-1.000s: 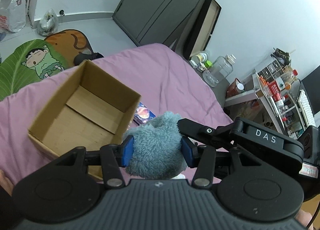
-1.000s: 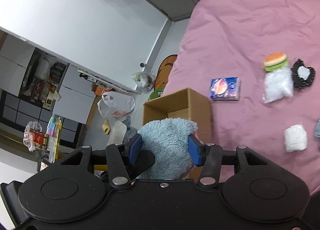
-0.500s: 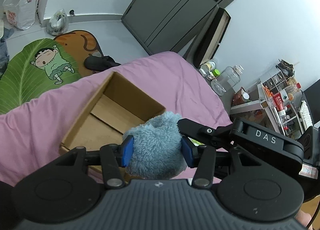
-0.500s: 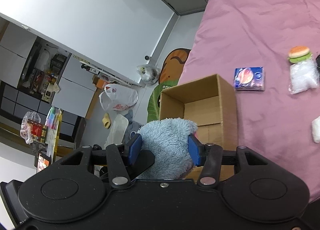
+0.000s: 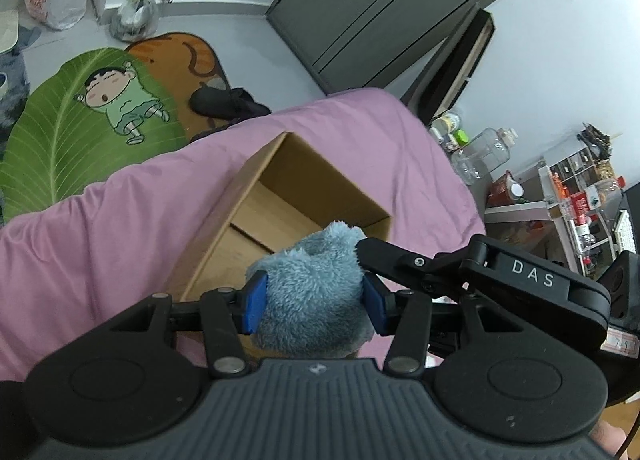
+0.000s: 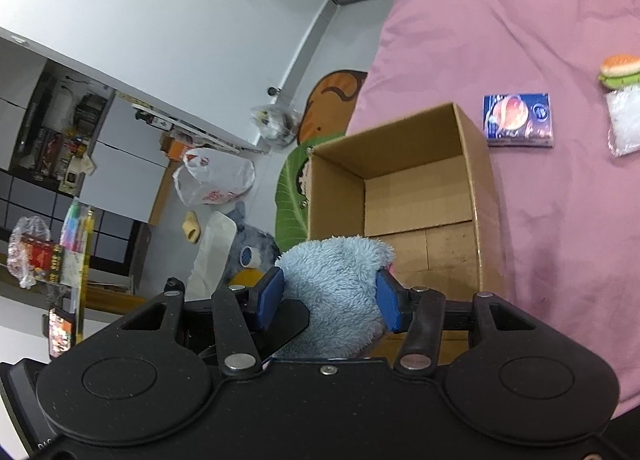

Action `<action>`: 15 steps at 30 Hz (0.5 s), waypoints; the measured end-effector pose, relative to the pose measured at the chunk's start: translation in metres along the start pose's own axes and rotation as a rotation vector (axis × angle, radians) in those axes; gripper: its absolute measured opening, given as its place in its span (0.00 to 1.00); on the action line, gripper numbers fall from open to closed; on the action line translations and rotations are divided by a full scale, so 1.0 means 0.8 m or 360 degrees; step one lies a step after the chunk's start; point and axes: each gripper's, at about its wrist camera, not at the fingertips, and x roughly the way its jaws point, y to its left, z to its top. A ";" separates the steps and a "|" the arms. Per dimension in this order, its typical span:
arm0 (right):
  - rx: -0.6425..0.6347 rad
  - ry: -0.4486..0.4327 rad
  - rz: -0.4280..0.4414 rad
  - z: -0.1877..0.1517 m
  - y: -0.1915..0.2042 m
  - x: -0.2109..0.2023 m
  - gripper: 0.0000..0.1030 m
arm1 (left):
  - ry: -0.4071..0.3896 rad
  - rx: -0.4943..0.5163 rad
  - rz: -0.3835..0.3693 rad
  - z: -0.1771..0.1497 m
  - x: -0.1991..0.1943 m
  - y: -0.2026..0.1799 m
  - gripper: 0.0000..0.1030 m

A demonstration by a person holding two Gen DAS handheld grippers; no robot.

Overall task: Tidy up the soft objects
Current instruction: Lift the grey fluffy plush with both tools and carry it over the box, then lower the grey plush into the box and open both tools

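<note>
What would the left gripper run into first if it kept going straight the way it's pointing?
Most likely the open cardboard box. The left gripper, shut on the fluffy blue plush, points down at the box's inside, which looks bare. Depth is hard to judge, so the near rim could come first.

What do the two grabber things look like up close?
Both are black with blue pads on the fingertips. The left gripper has a ribbed grey base, round black discs and silver rivets. The right gripper has the same discs and rivets on a smooth black base. It shows white letters, DAS, in the left view.
</note>
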 end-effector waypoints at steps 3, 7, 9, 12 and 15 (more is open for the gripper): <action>0.0015 0.0030 -0.0027 0.003 -0.002 0.016 0.49 | 0.0033 -0.0011 0.0018 0.005 0.013 0.010 0.49; 0.0043 0.0074 -0.0055 0.009 -0.007 0.035 0.50 | 0.0078 -0.0011 0.0047 0.012 0.030 0.019 0.49; 0.0064 0.0101 -0.0070 0.012 -0.010 0.045 0.50 | 0.0099 -0.0012 0.0070 0.014 0.038 0.023 0.49; 0.0085 0.0140 -0.0097 0.014 -0.014 0.058 0.51 | 0.0126 0.0048 0.0127 0.016 0.046 0.020 0.49; 0.0100 0.0177 -0.0129 0.015 -0.015 0.071 0.51 | 0.0179 0.0072 0.0169 0.018 0.055 0.020 0.50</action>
